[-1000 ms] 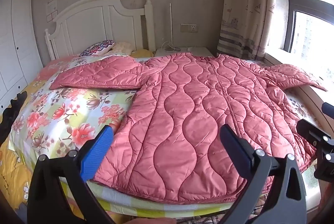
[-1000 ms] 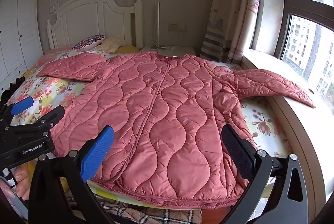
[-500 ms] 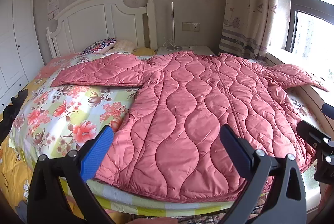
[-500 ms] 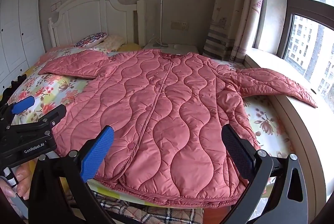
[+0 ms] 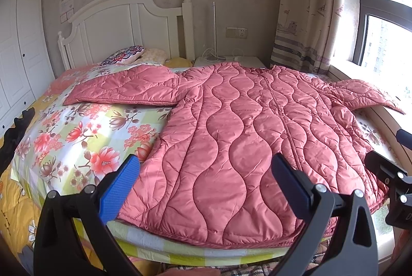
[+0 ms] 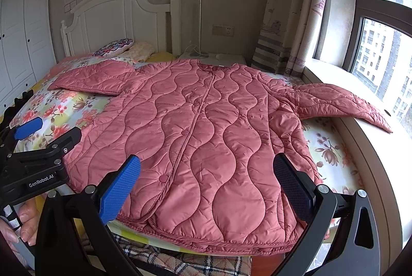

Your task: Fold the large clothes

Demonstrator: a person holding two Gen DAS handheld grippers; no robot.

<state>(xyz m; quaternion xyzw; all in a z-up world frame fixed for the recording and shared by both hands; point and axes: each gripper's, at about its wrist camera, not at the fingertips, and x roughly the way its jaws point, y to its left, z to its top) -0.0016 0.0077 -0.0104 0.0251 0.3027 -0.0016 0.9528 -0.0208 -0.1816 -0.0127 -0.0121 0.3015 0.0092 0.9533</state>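
A large pink quilted jacket (image 5: 231, 137) lies spread flat, front up, on the floral bed sheet (image 5: 77, 132); it also shows in the right wrist view (image 6: 206, 132). Its left sleeve (image 5: 123, 88) stretches toward the pillows, and its right sleeve (image 6: 340, 101) rests on the window sill. My left gripper (image 5: 206, 183) is open and empty, held above the hem on the jacket's left half. My right gripper (image 6: 206, 180) is open and empty above the hem on the right half. The left gripper's body also shows in the right wrist view (image 6: 38, 162).
A white headboard (image 5: 123, 26) and pillows (image 5: 126, 57) stand at the far end. A white wardrobe (image 5: 18, 49) is on the left. A curtain (image 6: 288, 6) and window sill (image 6: 370, 147) run along the right. A plaid cloth (image 6: 180, 260) lies below the bed's near edge.
Both grippers have moved slightly forward toward the jacket's hem. The jacket has not moved and both grippers stay open.
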